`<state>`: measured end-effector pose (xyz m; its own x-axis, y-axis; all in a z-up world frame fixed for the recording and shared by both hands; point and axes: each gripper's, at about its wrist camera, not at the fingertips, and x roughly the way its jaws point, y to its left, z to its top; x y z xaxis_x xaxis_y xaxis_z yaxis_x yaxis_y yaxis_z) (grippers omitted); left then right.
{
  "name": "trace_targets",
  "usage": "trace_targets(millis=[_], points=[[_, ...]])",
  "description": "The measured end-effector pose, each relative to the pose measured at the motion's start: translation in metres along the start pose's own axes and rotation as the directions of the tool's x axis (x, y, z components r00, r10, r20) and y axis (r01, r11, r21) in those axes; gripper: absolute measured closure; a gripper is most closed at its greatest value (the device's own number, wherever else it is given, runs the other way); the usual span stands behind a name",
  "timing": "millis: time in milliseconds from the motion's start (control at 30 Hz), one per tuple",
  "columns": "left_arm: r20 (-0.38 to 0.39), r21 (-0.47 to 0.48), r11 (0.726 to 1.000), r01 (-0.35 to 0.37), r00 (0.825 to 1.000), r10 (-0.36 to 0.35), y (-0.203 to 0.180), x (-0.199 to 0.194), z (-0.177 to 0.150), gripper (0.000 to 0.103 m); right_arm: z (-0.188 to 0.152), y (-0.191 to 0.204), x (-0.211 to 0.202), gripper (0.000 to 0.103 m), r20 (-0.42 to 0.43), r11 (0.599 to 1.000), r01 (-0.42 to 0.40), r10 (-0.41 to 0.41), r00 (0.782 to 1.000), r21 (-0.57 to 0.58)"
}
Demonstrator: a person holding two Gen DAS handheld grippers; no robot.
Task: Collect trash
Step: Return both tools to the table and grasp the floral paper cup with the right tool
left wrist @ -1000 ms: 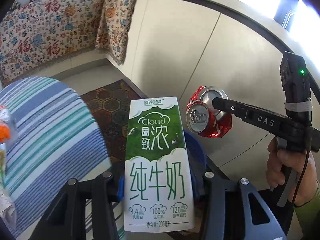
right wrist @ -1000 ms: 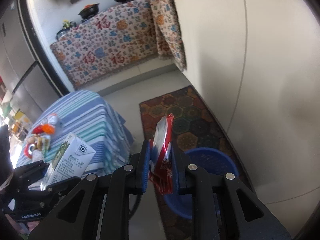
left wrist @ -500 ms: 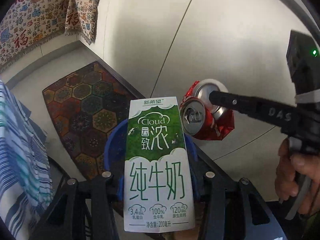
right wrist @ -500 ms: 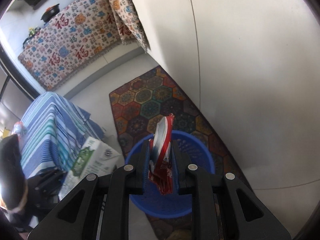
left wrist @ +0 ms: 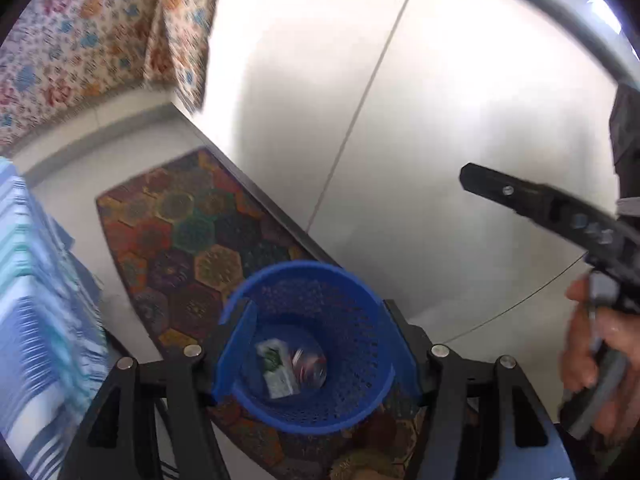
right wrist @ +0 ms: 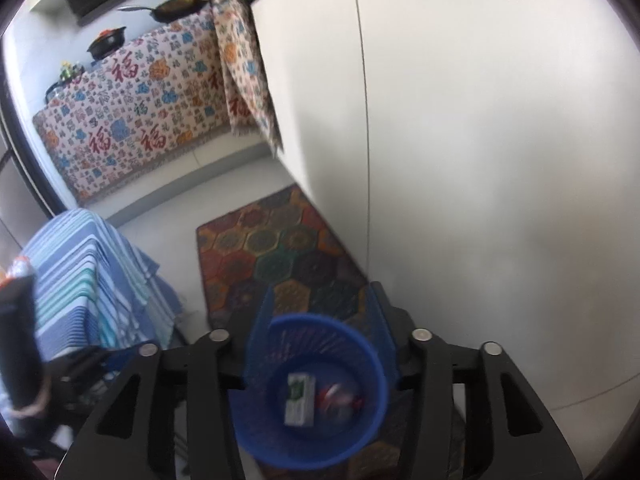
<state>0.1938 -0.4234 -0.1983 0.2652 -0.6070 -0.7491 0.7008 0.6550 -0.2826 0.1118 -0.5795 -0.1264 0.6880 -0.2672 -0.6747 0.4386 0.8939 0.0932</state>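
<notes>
A blue mesh basket stands on the floor right below both grippers. In its bottom lie the green-and-white milk carton and the crushed red can, also seen in the right wrist view as the carton and the can inside the basket. My left gripper hangs over the basket, jaws opening, nothing between them. My right gripper is also above it, jaws opening and empty. One of its fingers reaches in from the right, held by a hand.
The basket sits on a hexagon-patterned rug against a white cabinet wall. A blue striped tablecloth hangs at the left. A patterned cloth covers the far counter, with pans on top.
Both grippers have opened and let go. The milk carton has left the left jaws and the can the right jaws; both now lie in the basket. Both grippers came closer over it.
</notes>
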Motion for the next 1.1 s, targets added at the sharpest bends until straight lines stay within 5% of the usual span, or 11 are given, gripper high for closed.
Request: trace_targets(millis=[200, 367, 533, 733, 833, 967, 1033, 1100], points=[[0.092, -0.026, 0.999, -0.046, 0.995, 0.048, 0.018, -0.101, -0.028, 0.037, -0.001, 0.047, -0.032, 0.031, 0.133, 0.992, -0.005, 0.021, 0.991, -0.123], [0.113, -0.080, 0.981, -0.179, 0.976, 0.188, 0.054, -0.172, -0.080, 0.035, -0.014, 0.120, -0.051, 0.027, 0.169, 0.960, -0.073, 0.122, 0.978, -0.271], [0.095, -0.205, 0.916, -0.346, 0.924, 0.370, 0.113, -0.229, -0.143, 0.035, -0.042, 0.218, -0.062, 0.026, 0.055, 0.880, -0.299, 0.342, 0.938, -0.368], [0.003, -0.347, 0.787, -0.510, 0.839, 0.545, 0.183, -0.271, -0.201, 0.035, -0.097, 0.324, -0.065, 0.026, -0.149, 0.690, -0.516, 0.520, 0.841, -0.508], [-0.035, -0.404, 0.740, -0.538, 0.817, 0.575, 0.213, -0.285, -0.218, 0.035, -0.119, 0.357, -0.060, 0.022, -0.242, 0.601, -0.585, 0.555, 0.796, -0.544], [-0.054, -0.414, 0.722, -0.554, 0.807, 0.588, 0.230, -0.297, -0.228, 0.034, -0.138, 0.394, -0.054, 0.003, -0.321, 0.529, -0.639, 0.573, 0.754, -0.558], [-0.068, -0.391, 0.717, -0.577, 0.795, 0.602, 0.238, -0.297, -0.228, 0.034, -0.141, 0.406, -0.049, 0.003, -0.350, 0.516, -0.656, 0.571, 0.743, -0.551], [-0.079, -0.384, 0.712, -0.587, 0.790, 0.608, 0.246, -0.296, -0.227, 0.021, -0.141, 0.422, -0.039, 0.003, -0.385, 0.512, -0.675, 0.563, 0.731, -0.532]])
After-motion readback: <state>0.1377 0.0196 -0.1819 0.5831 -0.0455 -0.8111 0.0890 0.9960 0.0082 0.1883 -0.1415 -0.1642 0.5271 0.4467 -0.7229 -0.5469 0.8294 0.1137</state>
